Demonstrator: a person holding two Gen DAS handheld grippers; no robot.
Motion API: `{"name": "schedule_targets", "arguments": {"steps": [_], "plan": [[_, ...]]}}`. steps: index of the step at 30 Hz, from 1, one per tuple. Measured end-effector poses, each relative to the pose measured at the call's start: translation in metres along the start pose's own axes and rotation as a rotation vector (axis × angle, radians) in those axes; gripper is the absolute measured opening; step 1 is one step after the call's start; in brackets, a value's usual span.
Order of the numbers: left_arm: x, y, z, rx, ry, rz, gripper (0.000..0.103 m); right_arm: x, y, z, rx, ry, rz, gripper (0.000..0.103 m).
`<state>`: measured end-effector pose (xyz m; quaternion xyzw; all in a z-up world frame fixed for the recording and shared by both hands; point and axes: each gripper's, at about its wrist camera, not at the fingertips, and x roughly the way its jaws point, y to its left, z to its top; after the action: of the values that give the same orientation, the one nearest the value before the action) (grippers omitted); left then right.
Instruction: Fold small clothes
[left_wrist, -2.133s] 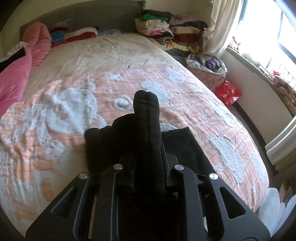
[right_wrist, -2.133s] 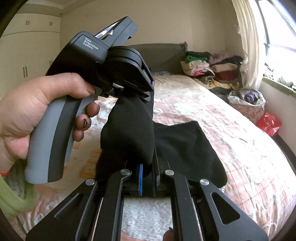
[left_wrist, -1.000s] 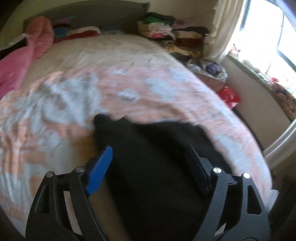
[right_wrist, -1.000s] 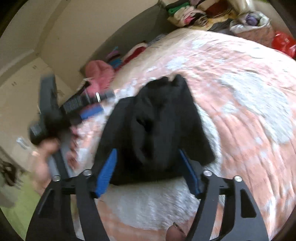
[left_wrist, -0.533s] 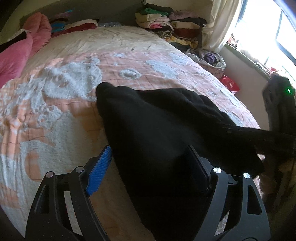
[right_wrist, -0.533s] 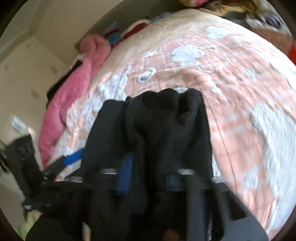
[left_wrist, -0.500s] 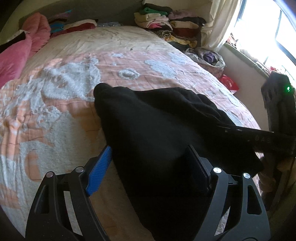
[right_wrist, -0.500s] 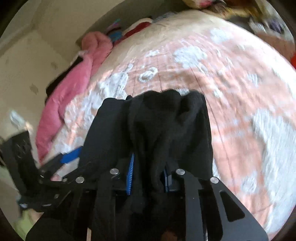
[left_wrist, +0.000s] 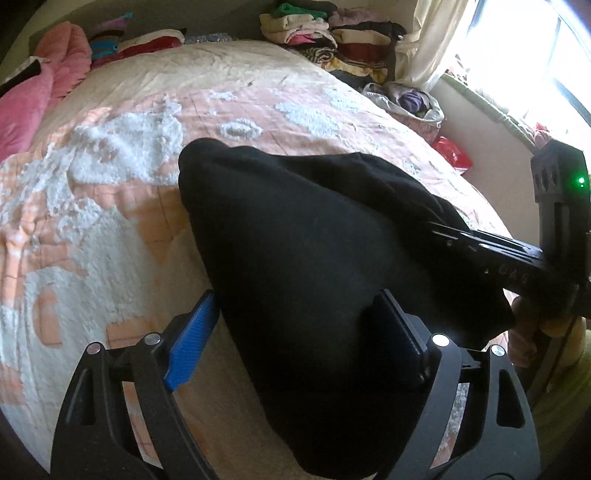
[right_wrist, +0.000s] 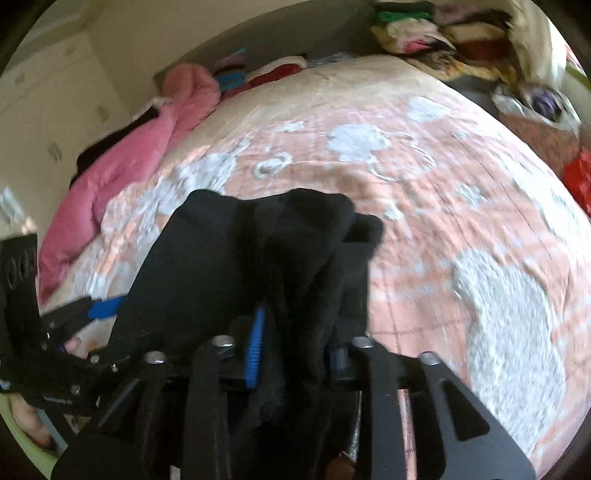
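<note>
A black garment (left_wrist: 303, 251) lies bunched on the pink and white bedspread (left_wrist: 110, 192). My left gripper (left_wrist: 295, 328) is open, its jaws wide on either side of the near part of the cloth, not pinching it. My right gripper (right_wrist: 295, 332) is shut on a thick fold of the black garment (right_wrist: 266, 251) and holds that side up off the bed. In the left wrist view the right gripper (left_wrist: 454, 236) comes in from the right and bites the cloth's right edge. In the right wrist view the left gripper (right_wrist: 99, 310) shows at the lower left.
A pink coat (right_wrist: 140, 147) lies along the bed's left side. Stacks of folded clothes (left_wrist: 332, 33) sit at the far right corner. A bag of clothes (left_wrist: 410, 103) and a red bag (left_wrist: 450, 155) sit on the floor by the window wall.
Both grippers held the garment up two seconds ago, then both let go. The right gripper has since shut on a fold again; the left has stayed open around the cloth.
</note>
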<state>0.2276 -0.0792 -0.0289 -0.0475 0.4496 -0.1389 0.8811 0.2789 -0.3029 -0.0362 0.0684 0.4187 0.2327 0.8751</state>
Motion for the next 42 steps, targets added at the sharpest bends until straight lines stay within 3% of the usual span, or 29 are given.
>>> {"name": "schedule_targets", "arguments": {"steps": [7, 10, 17, 18, 19, 24, 27, 30, 33, 35, 37, 40, 42], "plan": [[-0.004, 0.001, -0.005, -0.013, 0.003, -0.016, 0.078, -0.019, -0.008, -0.012, 0.118, 0.005, 0.064, 0.042], [-0.008, 0.0, -0.009, -0.023, -0.001, -0.028, 0.078, -0.037, -0.008, -0.02, 0.137, 0.004, 0.102, 0.052], [-0.019, -0.003, -0.024, -0.086, 0.006, -0.099, 0.079, -0.06, -0.001, -0.041, 0.124, 0.021, 0.126, 0.052], [-0.019, -0.003, -0.026, -0.094, 0.008, -0.107, 0.079, -0.061, -0.001, -0.043, 0.125, 0.024, 0.136, 0.042], [-0.018, -0.005, -0.029, -0.096, 0.011, -0.106, 0.08, -0.061, 0.001, -0.045, 0.113, 0.022, 0.123, 0.012], [-0.019, -0.01, -0.029, -0.077, 0.018, -0.09, 0.08, -0.075, 0.005, -0.044, 0.08, -0.021, 0.07, 0.012], [-0.016, -0.015, -0.031, -0.054, 0.024, -0.079, 0.08, -0.063, 0.001, -0.052, 0.073, 0.025, -0.007, 0.013], [-0.015, -0.019, -0.033, -0.032, 0.025, -0.058, 0.08, -0.06, 0.003, -0.058, 0.076, 0.024, -0.034, 0.018], [-0.016, -0.018, -0.032, -0.037, 0.026, -0.057, 0.08, -0.068, 0.007, -0.059, 0.067, 0.002, -0.086, 0.041], [-0.016, -0.017, -0.032, -0.04, 0.028, -0.059, 0.08, -0.075, 0.01, -0.06, 0.065, -0.023, -0.107, 0.046], [-0.017, -0.017, -0.032, -0.042, 0.028, -0.059, 0.08, -0.082, 0.012, -0.061, 0.065, -0.049, -0.115, 0.059], [-0.018, -0.018, -0.032, -0.043, 0.027, -0.059, 0.08, -0.095, 0.018, -0.064, 0.053, -0.094, -0.151, 0.071], [-0.018, -0.017, -0.032, -0.043, 0.026, -0.059, 0.08, -0.101, 0.02, -0.066, 0.048, -0.112, -0.159, 0.073]]}}
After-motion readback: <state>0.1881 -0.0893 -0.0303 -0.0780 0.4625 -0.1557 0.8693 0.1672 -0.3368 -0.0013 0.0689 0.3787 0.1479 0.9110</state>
